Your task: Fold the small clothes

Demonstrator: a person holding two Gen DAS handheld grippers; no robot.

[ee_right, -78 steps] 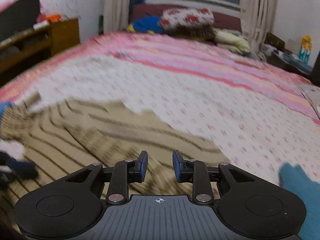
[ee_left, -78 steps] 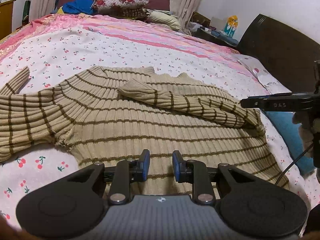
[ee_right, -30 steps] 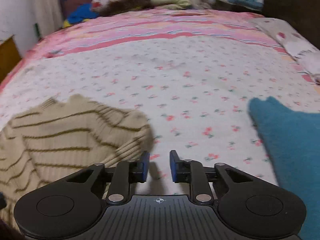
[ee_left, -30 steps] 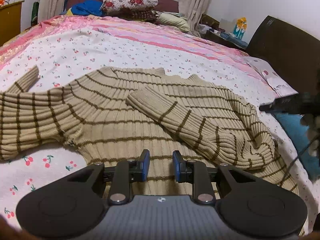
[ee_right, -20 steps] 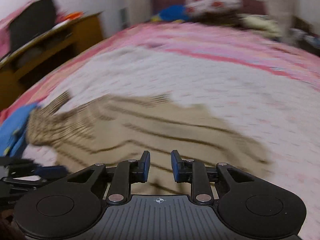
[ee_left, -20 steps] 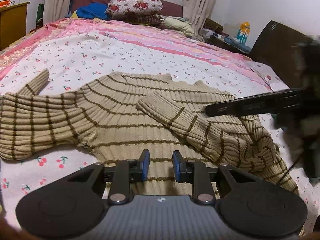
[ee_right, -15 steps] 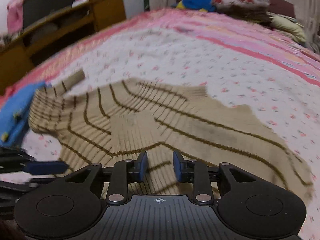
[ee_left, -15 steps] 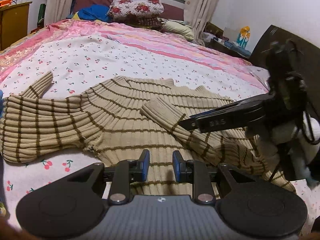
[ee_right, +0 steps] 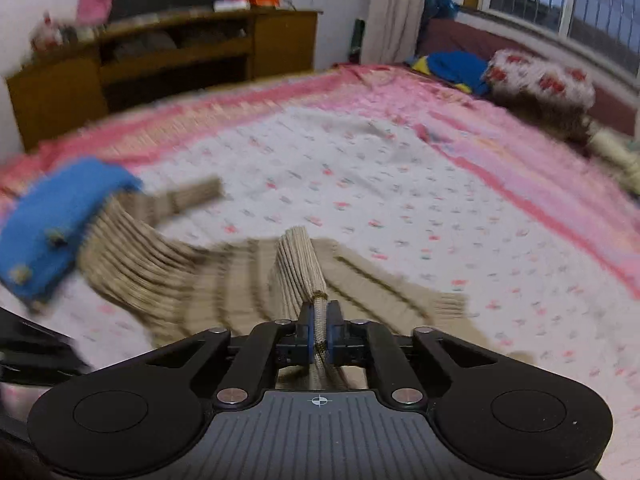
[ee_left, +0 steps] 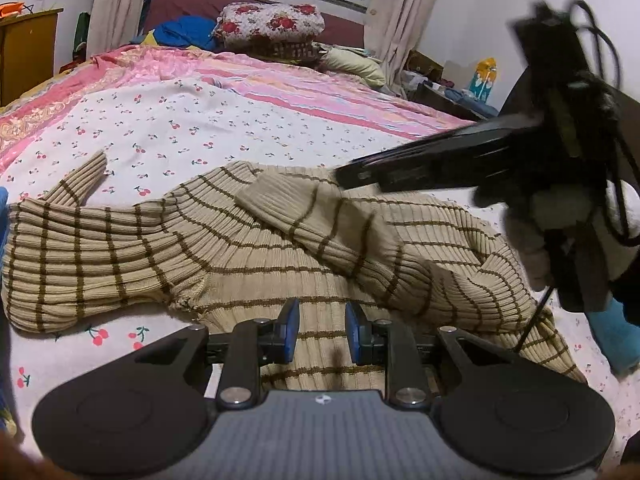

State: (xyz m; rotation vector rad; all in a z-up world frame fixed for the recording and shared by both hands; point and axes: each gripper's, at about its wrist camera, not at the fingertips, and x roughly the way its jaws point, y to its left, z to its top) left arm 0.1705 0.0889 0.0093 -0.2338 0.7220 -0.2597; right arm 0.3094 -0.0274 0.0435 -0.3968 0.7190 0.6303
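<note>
A bed (ee_left: 280, 128) fills both views, spread with a white cherry-print sheet and a pink striped cover toward its head, where a floral pillow (ee_left: 268, 26) lies under the window. On the sheet, near the bed's foot, lies the sweater (ee_left: 248, 280), ribbed beige with thin brown stripes, its body flat and its hem nearest the left camera. One sleeve stretches out flat to the sweater's left, its cuff bent up toward the pillow; the other sleeve (ee_left: 332, 232) lies folded diagonally across the sweater's chest. A blue cloth (ee_right: 52, 224) sits at the end of the outstretched sleeve, and a teal one (ee_left: 612, 336) just beyond the sweater's other side. A wooden cabinet (ee_right: 160, 68) stands against the wall beside the bed. The left gripper (ee_left: 322, 332) hovers over the sweater's hem, its jaws apart with nothing between them. The right gripper (ee_right: 319, 338) has just been closing and now pinches a raised ridge of the folded sleeve between its blue pads, the knit standing up ahead of the jaws; in the left view it reaches in over the sweater's right shoulder.
</note>
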